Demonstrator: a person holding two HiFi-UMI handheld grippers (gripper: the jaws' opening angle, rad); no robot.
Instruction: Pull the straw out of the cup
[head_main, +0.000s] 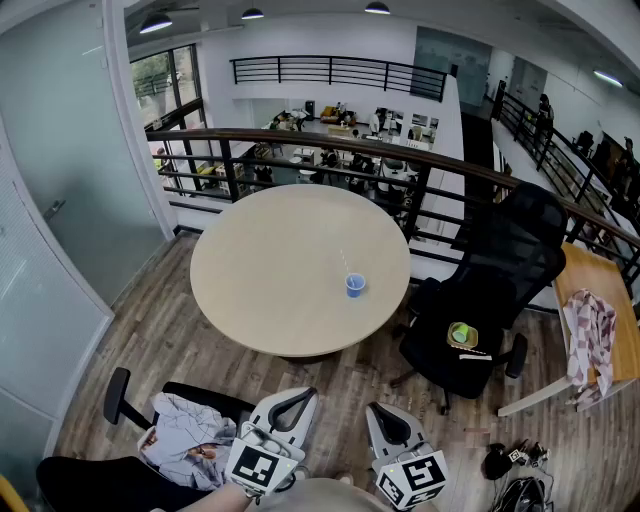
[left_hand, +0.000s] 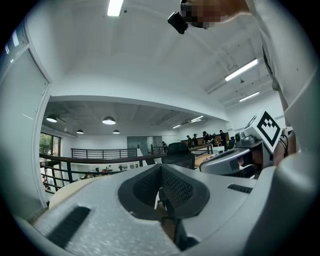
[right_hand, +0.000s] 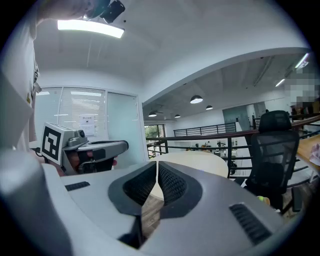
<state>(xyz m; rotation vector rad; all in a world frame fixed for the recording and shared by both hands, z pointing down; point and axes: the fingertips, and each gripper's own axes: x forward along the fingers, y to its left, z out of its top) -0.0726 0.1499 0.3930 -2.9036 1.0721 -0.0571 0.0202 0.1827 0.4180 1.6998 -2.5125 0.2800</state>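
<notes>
A small blue cup (head_main: 355, 286) stands on the round beige table (head_main: 280, 270), toward its right side. A thin pale straw (head_main: 346, 263) sticks up out of it, leaning left. Both grippers are held low at the near edge of the head view, well short of the table. My left gripper (head_main: 308, 392) has its jaws together with nothing between them, and so does my right gripper (head_main: 372, 408). In the left gripper view the pads (left_hand: 175, 187) meet; in the right gripper view the pads (right_hand: 172, 182) touch at their tips, with the table (right_hand: 200, 160) beyond.
A black office chair (head_main: 490, 290) with a green thing (head_main: 461, 334) on its seat stands right of the table. Another chair holding crumpled clothes (head_main: 190, 435) is at the lower left. A railing (head_main: 400, 160) runs behind the table. A side desk with a checked cloth (head_main: 592, 340) is at the far right.
</notes>
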